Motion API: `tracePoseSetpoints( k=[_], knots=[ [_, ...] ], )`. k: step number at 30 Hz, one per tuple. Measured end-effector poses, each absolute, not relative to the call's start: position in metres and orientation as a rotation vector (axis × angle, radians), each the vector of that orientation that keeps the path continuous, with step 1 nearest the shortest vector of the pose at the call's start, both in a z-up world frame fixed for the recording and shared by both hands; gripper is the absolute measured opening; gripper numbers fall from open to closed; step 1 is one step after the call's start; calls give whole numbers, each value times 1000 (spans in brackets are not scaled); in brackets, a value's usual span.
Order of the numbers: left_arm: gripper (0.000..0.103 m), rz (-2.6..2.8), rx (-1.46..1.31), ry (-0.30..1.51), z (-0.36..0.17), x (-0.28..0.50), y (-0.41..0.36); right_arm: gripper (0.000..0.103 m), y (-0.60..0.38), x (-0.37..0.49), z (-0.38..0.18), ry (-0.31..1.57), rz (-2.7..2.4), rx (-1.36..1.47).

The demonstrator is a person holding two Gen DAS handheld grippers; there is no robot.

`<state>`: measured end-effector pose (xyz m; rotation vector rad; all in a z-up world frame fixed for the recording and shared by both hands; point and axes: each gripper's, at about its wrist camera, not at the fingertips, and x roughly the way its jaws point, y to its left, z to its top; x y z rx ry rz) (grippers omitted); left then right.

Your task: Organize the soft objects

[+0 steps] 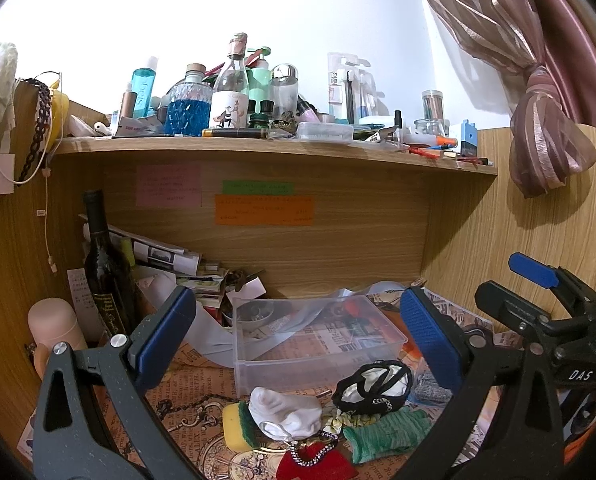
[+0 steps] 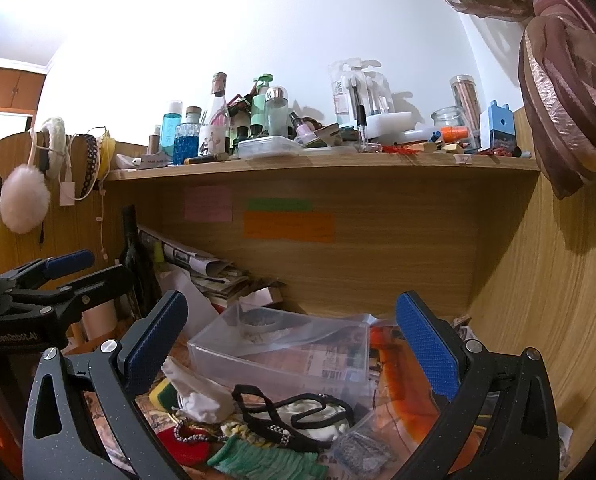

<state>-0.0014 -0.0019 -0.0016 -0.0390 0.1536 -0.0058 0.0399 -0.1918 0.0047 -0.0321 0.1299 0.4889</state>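
Observation:
A clear plastic box [image 1: 317, 338] stands empty on the desk, also in the right wrist view [image 2: 286, 350]. In front of it lies a pile of soft things: a white sock [image 1: 284, 408], a yellow-green sponge [image 1: 238, 426], a black-and-white eye mask [image 1: 373, 386], a green cloth [image 1: 385, 432] and a red pouch [image 1: 317, 460]. My left gripper [image 1: 298, 332] is open and empty above the pile. My right gripper [image 2: 294, 340] is open and empty, also above the pile [image 2: 298, 420]. The right gripper shows at the right edge of the left view [image 1: 537, 280].
A dark wine bottle [image 1: 106, 268] and a pink cylinder [image 1: 56, 328] stand at the left. Papers [image 1: 170, 260] are stacked at the back. A cluttered shelf [image 1: 274, 148] of bottles runs overhead. A curtain [image 1: 545, 128] hangs at the right. Wooden walls enclose the desk.

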Motion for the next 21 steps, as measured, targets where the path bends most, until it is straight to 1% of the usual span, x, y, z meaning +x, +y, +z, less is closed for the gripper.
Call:
tracePoseSetpoints(
  k=[15, 21],
  knots=[
    [103, -1, -51, 172, -8, 4, 3, 103, -190, 45, -2, 149, 484, -40],
    [103, 18, -36, 246, -25, 16, 9, 103, -193, 56, -14, 190, 464, -51]
  ],
)
